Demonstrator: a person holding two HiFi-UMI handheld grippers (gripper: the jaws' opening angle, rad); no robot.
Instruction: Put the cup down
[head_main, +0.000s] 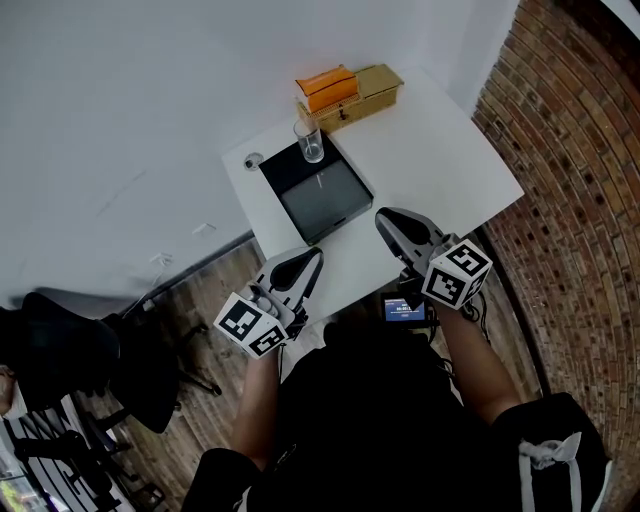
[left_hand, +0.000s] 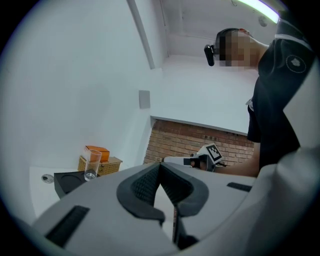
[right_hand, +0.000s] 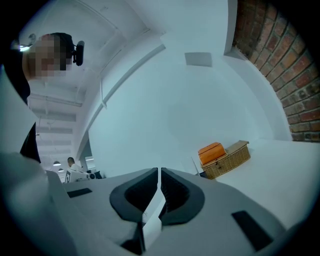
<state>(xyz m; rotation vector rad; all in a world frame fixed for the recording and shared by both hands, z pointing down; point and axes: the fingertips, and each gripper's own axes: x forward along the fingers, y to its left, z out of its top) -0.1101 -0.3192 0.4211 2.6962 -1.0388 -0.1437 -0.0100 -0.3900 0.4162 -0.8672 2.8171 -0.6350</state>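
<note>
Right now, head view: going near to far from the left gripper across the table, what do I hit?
Left gripper → black tray → glass cup at the tray's far end → wicker basket.

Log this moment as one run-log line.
glass cup: upright on black tray | left hand-held gripper: shut, empty | right hand-held gripper: shut, empty

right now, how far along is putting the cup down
Done: the glass cup stands upright on the far end of the black tray, with nothing gripping it. In hand: nothing. The left gripper and the right gripper are both shut and empty, over the near edge of the white table, well apart from the cup. Left: apparently nothing; the job looks complete.
</note>
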